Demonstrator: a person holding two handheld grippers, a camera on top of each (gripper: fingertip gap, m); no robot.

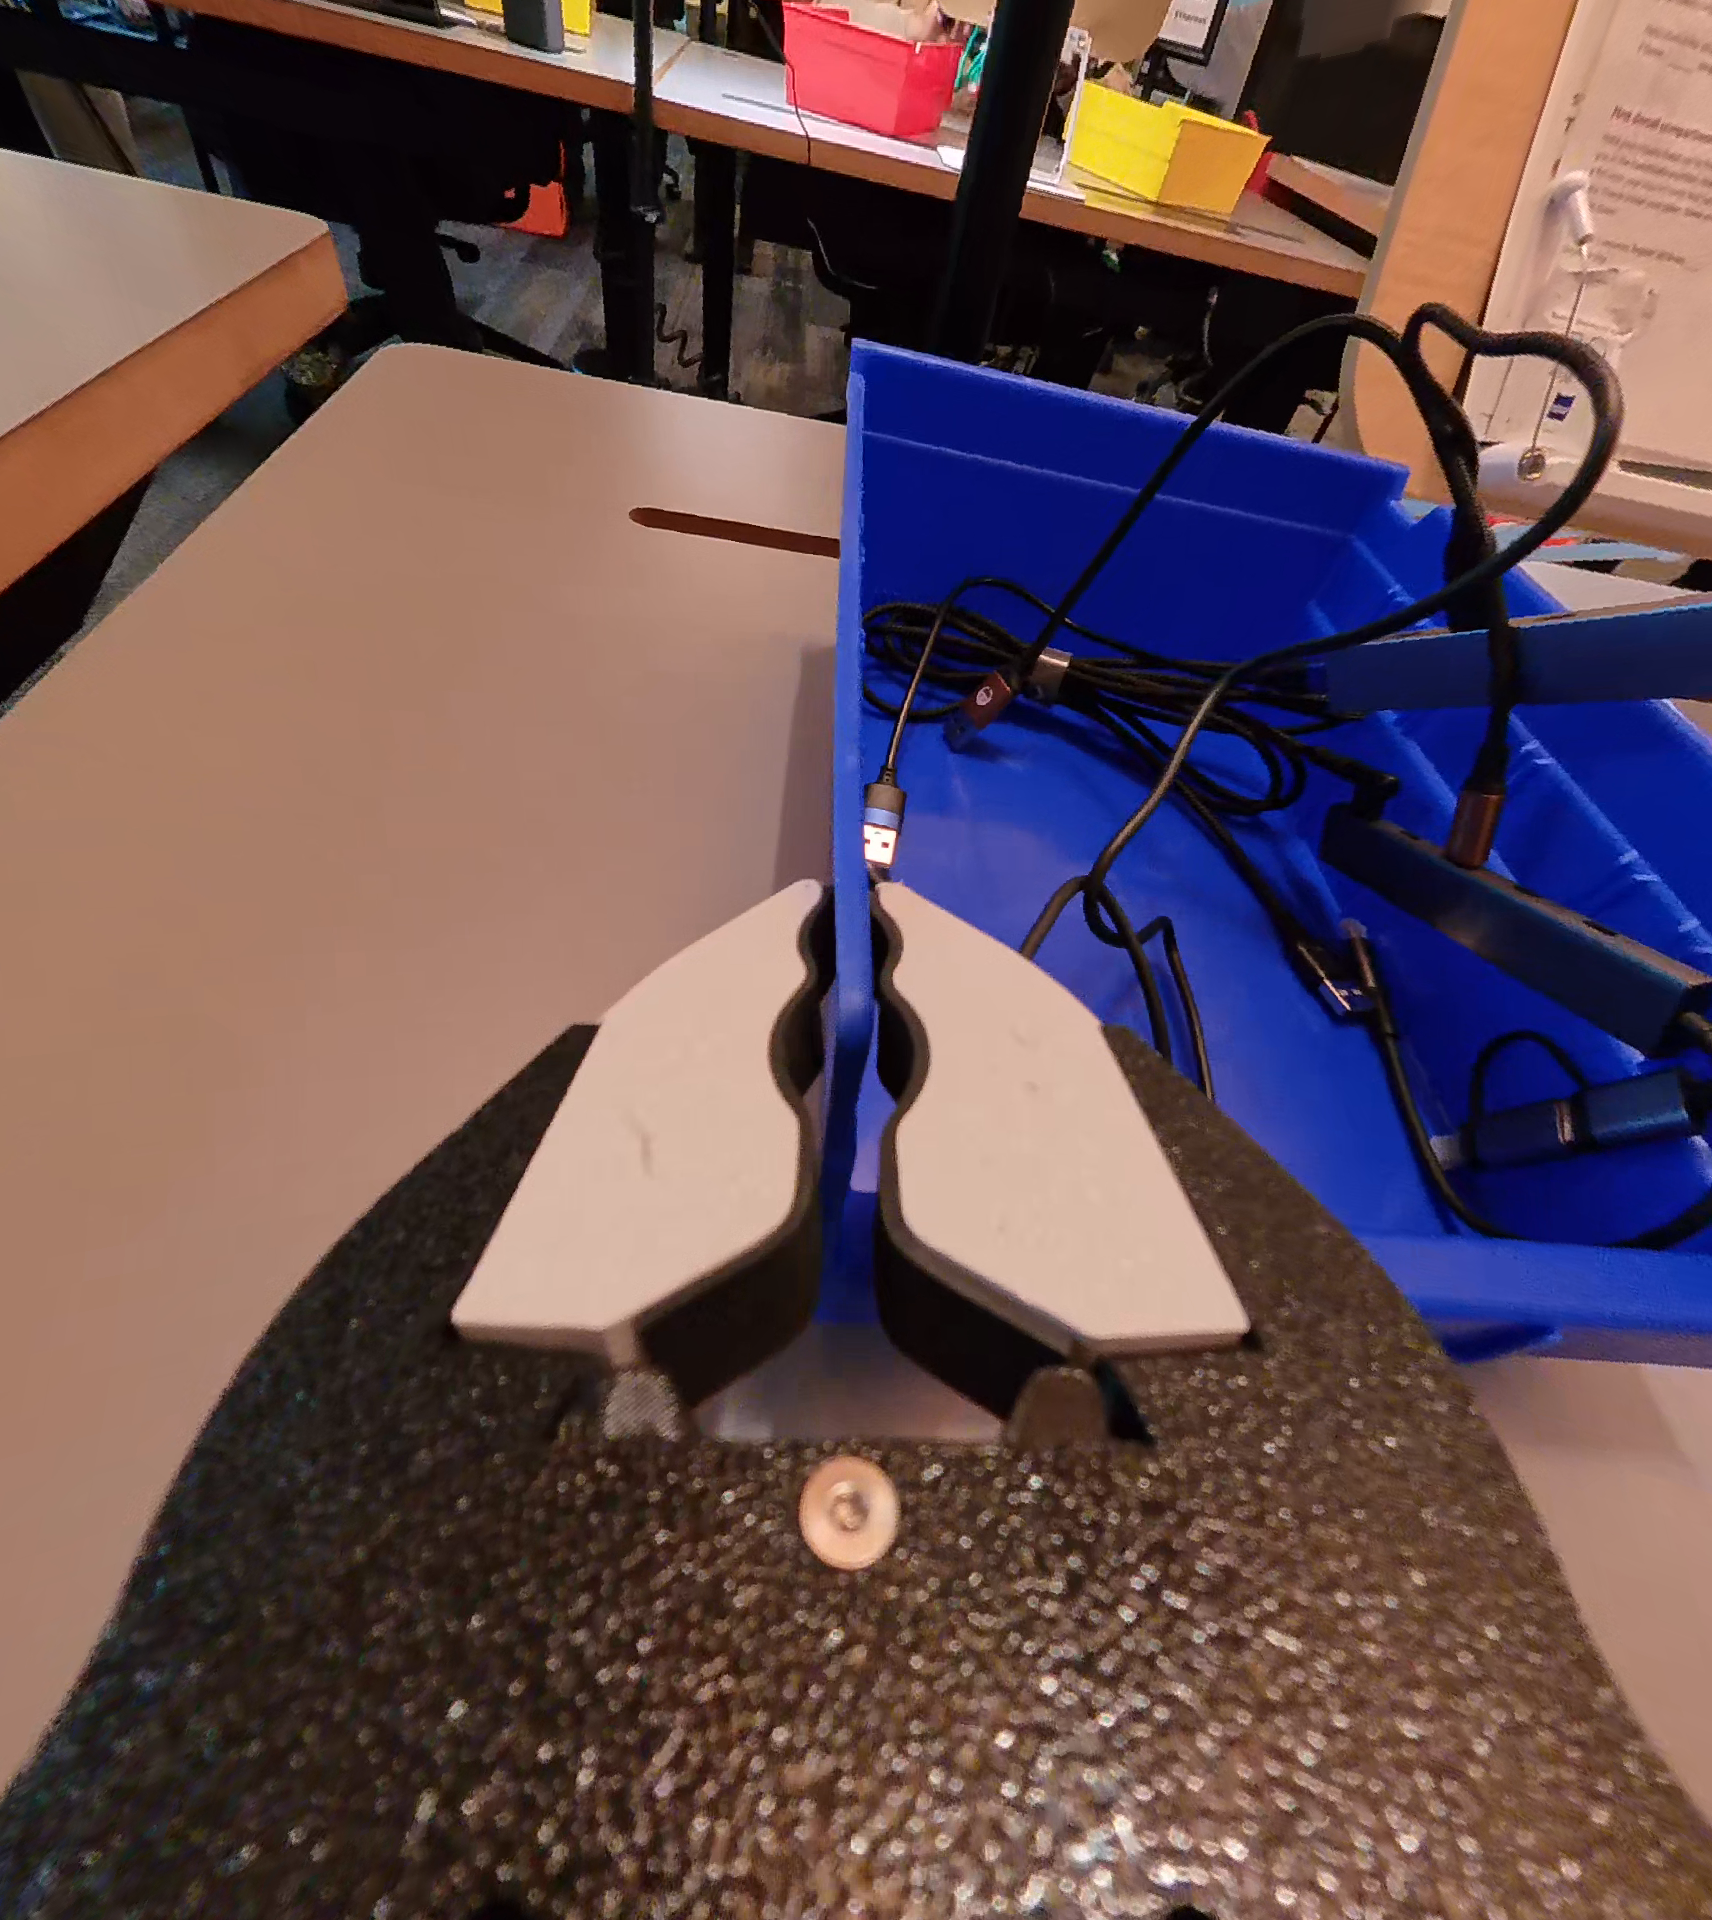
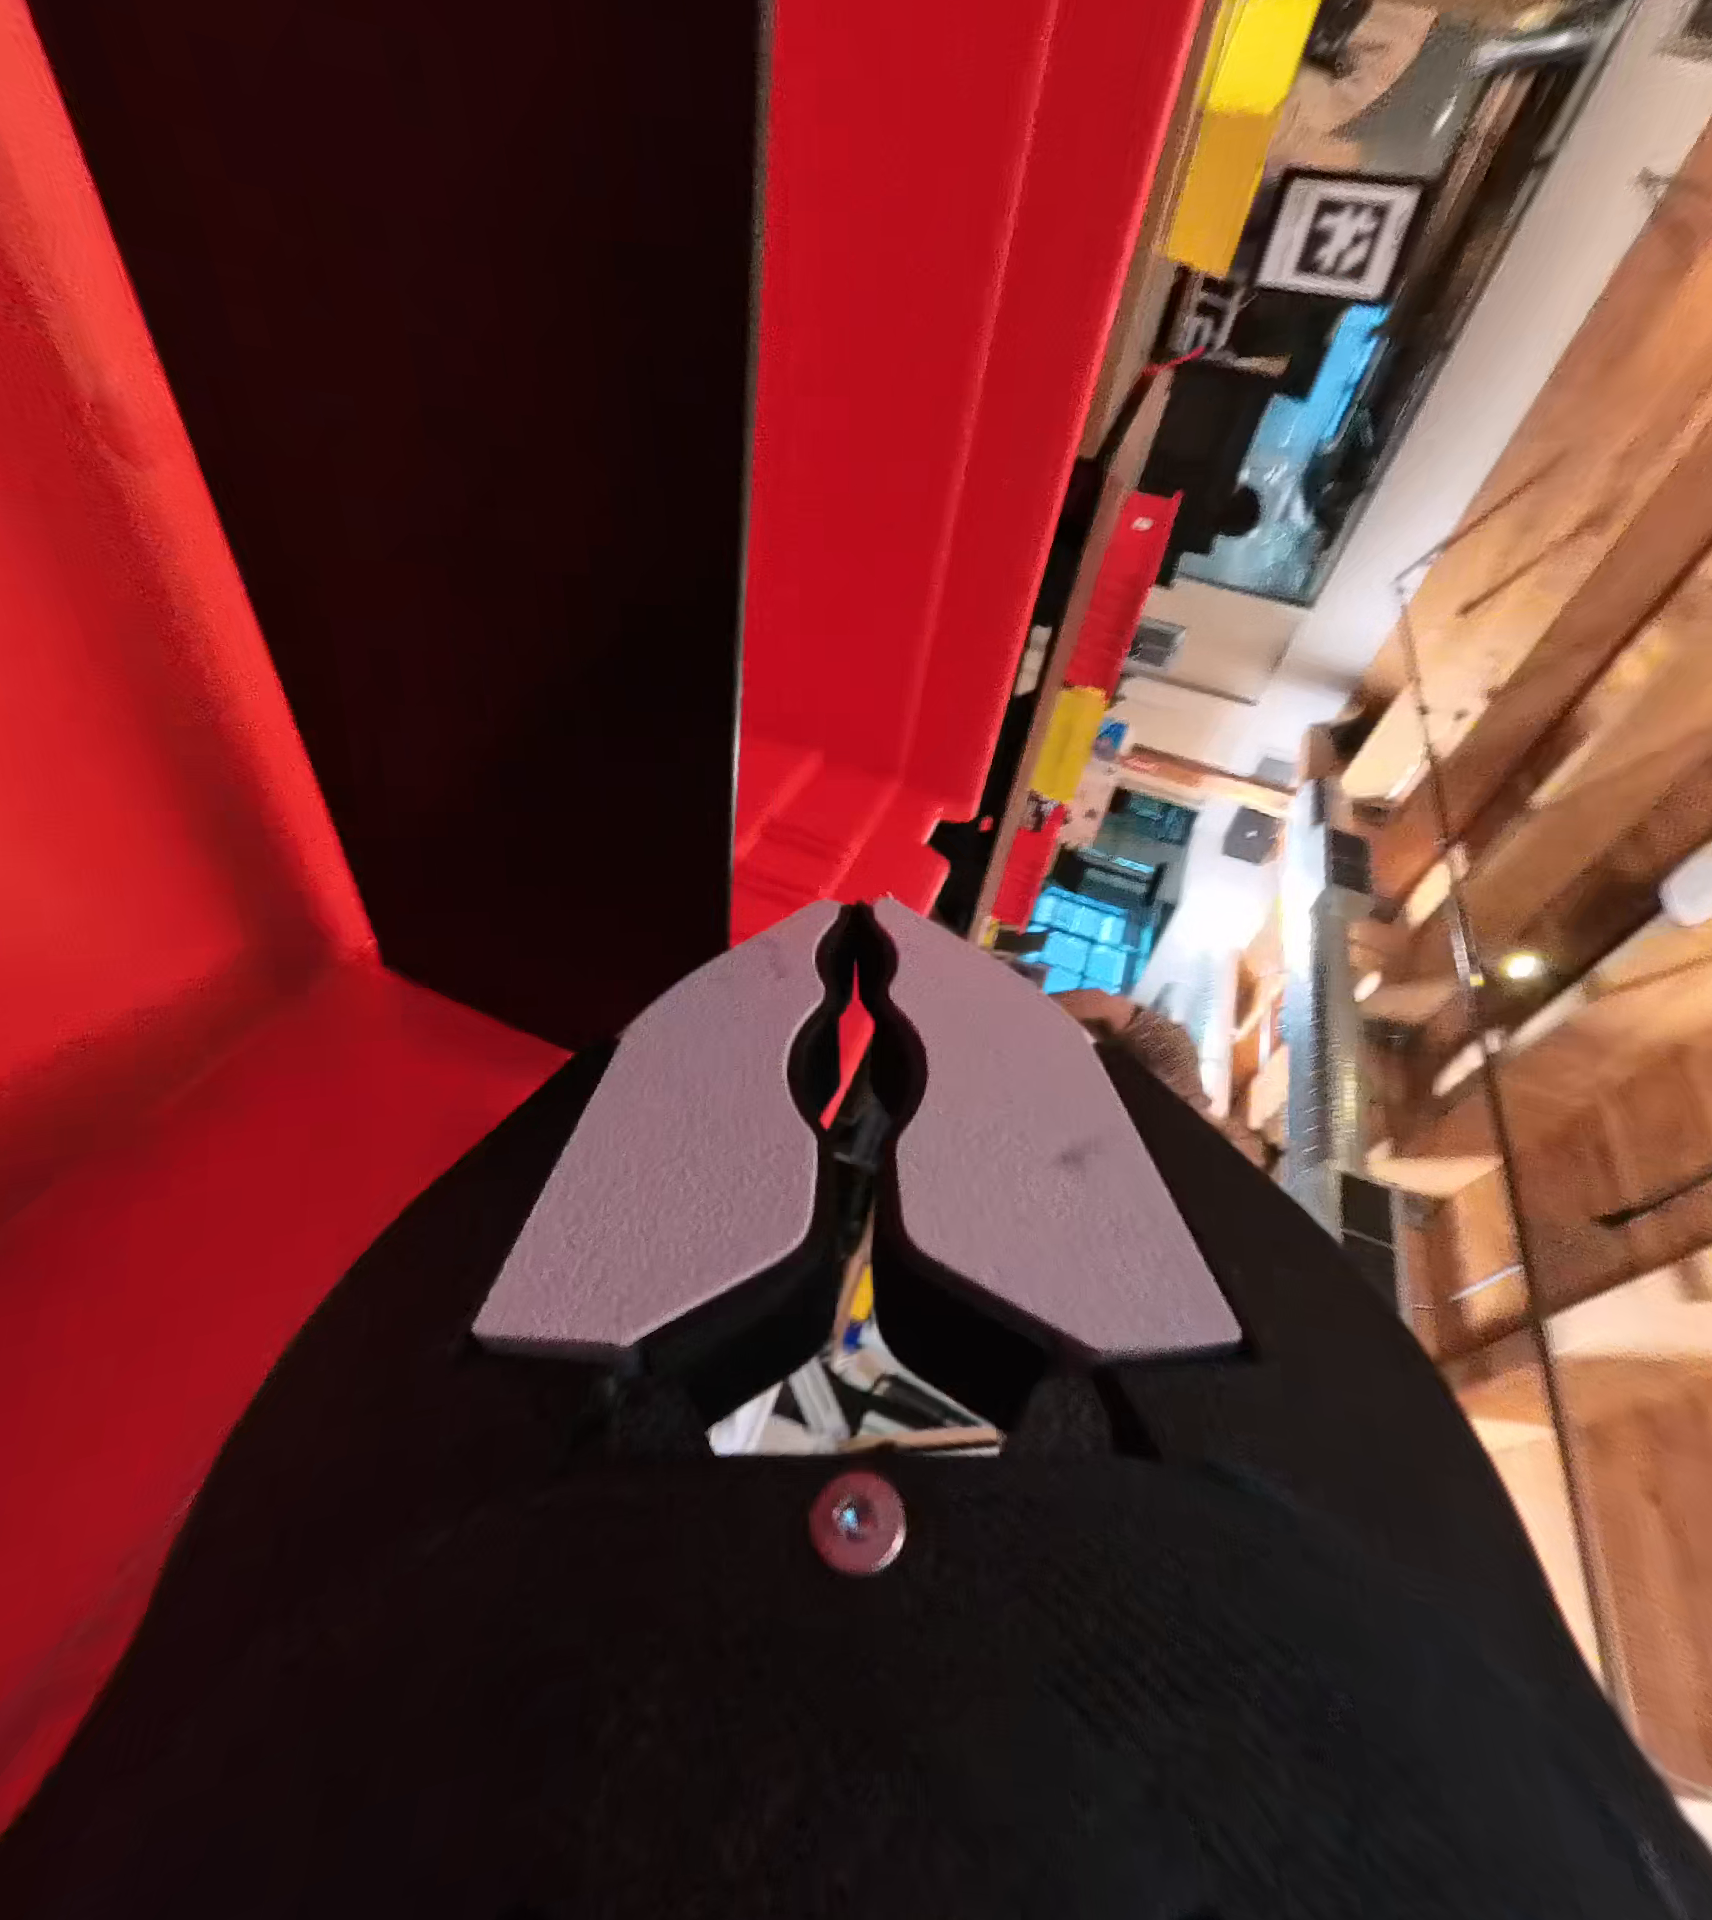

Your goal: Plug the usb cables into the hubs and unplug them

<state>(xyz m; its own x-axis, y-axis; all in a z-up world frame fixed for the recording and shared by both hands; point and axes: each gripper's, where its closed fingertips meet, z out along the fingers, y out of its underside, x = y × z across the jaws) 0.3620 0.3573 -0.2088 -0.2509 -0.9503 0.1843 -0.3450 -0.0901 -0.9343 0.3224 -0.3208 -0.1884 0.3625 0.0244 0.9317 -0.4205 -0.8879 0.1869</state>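
Both my grippers are the same build. On the left gripper (image 1: 850, 914), two flat light-grey fingers (image 1: 670, 1132) with wavy, scalloped black inner edges sit on a rough black speckled body that glitters under the lights, with one silver screw (image 1: 849, 1510) at 6 o'clock from the fingertips. The right gripper (image 2: 862, 914) matches it: grey textured fingers (image 2: 686, 1153), same scalloped black lining, but the body reads plain matte black and its screw (image 2: 857, 1522) picks up a reddish tint.
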